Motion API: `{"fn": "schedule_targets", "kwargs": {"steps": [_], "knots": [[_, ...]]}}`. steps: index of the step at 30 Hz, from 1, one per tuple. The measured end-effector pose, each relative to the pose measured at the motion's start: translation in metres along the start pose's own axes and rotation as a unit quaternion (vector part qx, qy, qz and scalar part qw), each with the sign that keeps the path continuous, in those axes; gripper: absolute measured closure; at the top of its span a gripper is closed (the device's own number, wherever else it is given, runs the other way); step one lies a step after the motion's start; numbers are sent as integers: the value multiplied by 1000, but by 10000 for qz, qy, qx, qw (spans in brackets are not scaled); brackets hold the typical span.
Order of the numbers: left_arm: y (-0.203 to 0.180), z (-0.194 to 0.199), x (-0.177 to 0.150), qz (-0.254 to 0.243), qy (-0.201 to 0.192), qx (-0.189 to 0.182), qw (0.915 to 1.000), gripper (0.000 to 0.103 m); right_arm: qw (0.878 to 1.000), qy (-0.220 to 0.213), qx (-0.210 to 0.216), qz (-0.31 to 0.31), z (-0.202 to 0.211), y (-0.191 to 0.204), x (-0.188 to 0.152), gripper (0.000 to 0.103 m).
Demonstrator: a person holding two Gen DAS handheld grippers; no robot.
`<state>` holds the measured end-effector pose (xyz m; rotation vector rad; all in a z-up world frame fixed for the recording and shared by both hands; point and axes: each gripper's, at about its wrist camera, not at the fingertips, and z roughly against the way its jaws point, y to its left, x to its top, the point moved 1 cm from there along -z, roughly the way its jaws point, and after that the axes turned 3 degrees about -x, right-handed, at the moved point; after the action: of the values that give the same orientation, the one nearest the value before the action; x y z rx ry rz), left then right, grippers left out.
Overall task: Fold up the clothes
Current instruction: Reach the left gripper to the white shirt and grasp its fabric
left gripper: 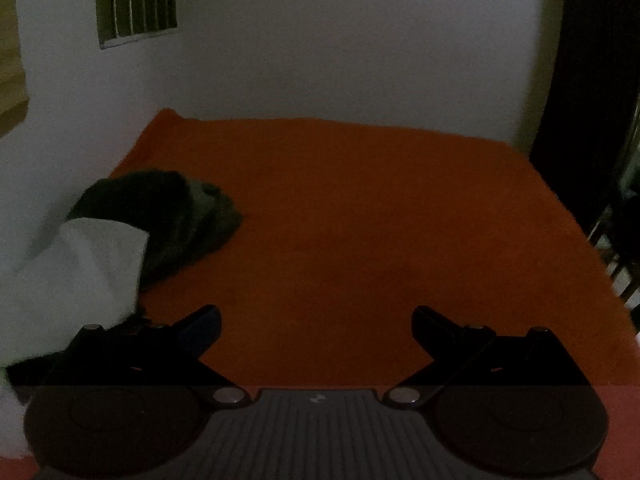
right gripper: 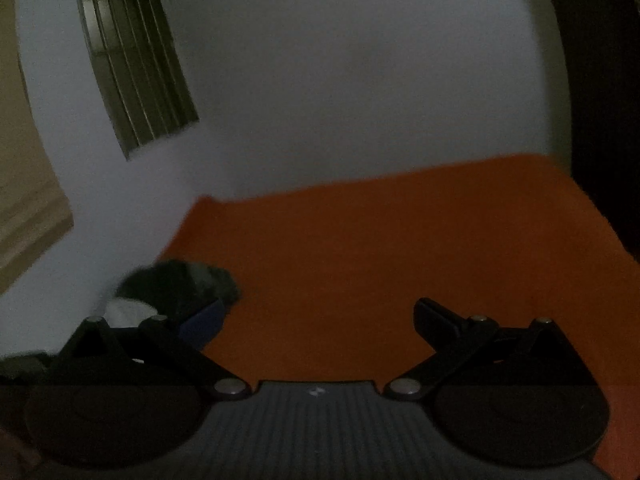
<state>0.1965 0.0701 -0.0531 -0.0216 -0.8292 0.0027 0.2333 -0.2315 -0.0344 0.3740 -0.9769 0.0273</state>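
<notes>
A heap of clothes lies at the left edge of the orange bed [left gripper: 360, 220]: a dark green-black garment [left gripper: 176, 216] with a white garment [left gripper: 80, 272] in front of it. My left gripper [left gripper: 316, 320] is open and empty above the bed's near part, to the right of the heap. In the right wrist view the dark garment [right gripper: 180, 284] and a bit of the white garment [right gripper: 128, 312] show behind the left finger. My right gripper [right gripper: 316, 316] is open and empty, held above the orange bed [right gripper: 400, 260].
A white wall [left gripper: 320, 40] runs behind and left of the bed, with a barred window [left gripper: 136, 0] high on the left. A dark doorway or furniture [left gripper: 592, 80] stands at the right. The room is dim.
</notes>
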Motion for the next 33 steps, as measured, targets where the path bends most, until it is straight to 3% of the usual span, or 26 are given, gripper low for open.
{"fn": "schedule_targets", "kwargs": {"steps": [2,7,10,16,18,20,28,33], "knots": [[11,-2,-14,35,112,-58,9999,0,9997,167,68,-151,-8,-15,-9,0],[59,-18,-51,1267,502,-168,9905,0,9966,583,239,-527,-28,-51,-30,0],[81,-26,-66,1507,618,-15,9866,0,9934,818,331,-737,-40,-72,-43,0],[124,-24,-74,1558,561,425,9853,0,9971,666,104,-347,-47,-66,-51,0],[142,-17,-76,1502,99,403,9878,0,9971,708,83,-259,-44,-66,-60,0],[151,-18,-71,1318,-8,700,9888,1,9964,813,60,-229,-44,-65,-67,0],[184,-37,-80,861,79,1145,9897,1,9947,1012,-111,-136,-62,-42,-83,0],[205,-55,-82,473,103,1535,9870,4,9975,650,-182,-206,-80,-6,-103,0]]}}
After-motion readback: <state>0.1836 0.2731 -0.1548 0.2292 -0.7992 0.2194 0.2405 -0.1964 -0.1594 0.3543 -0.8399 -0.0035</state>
